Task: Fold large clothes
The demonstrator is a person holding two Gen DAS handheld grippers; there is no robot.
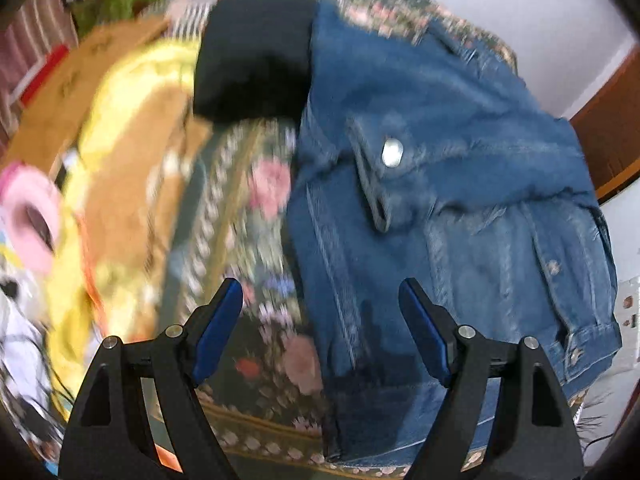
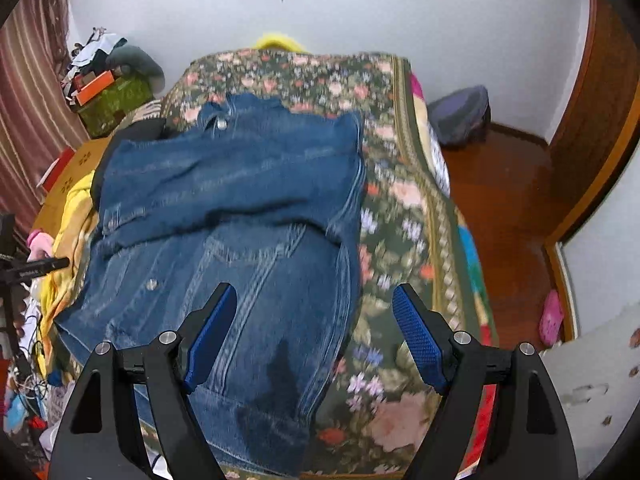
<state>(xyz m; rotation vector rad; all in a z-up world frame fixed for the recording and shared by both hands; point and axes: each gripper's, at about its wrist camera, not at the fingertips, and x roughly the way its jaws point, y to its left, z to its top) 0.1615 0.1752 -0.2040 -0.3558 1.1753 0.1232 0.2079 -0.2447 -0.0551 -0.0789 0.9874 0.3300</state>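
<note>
Blue denim jacket (image 2: 224, 216) lies partly folded on floral bedspread (image 2: 404, 216). Left tool (image 1: 320, 320) and right tool (image 2: 312, 320): both spread wide, empty.

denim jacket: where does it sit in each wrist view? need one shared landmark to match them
Left wrist: the denim jacket fills the centre and right, on the floral bedspread, above the open left gripper.
Right wrist: the jacket lies centre-left, running down between the fingers of the open right gripper.
Shared landmark: the silver collar button.
</note>
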